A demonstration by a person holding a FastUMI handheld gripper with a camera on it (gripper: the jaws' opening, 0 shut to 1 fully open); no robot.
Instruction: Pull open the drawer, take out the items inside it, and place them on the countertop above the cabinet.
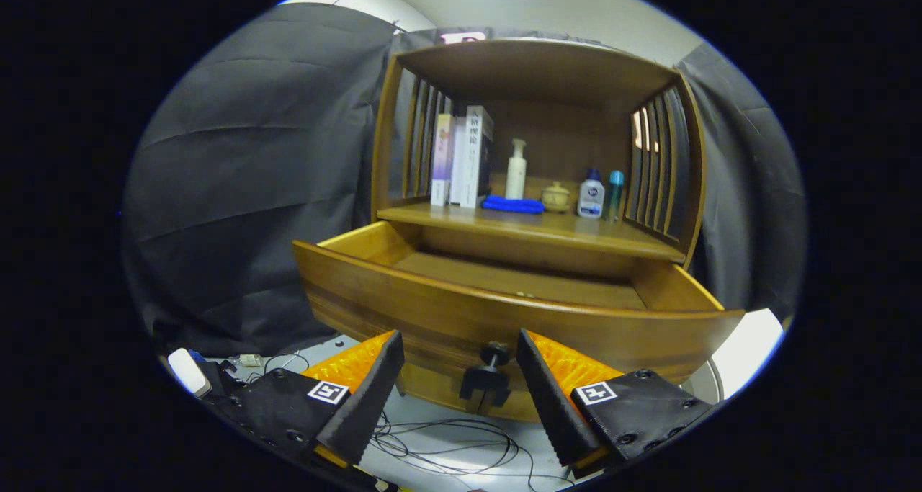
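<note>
Tool spread wide, knob between, apparently untouched; drawer open.

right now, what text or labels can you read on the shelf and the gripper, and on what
white book spine: characters too blurred to read
blue-capped white bottle: label too small to read
gripper, open either side of black drawer knob: square marker patterns, no words

No legible text. Book spine: printed characters, too small to read. Gripper: one square black-and-white marker per finger, fingers apart, flanking drawer knob.
</note>
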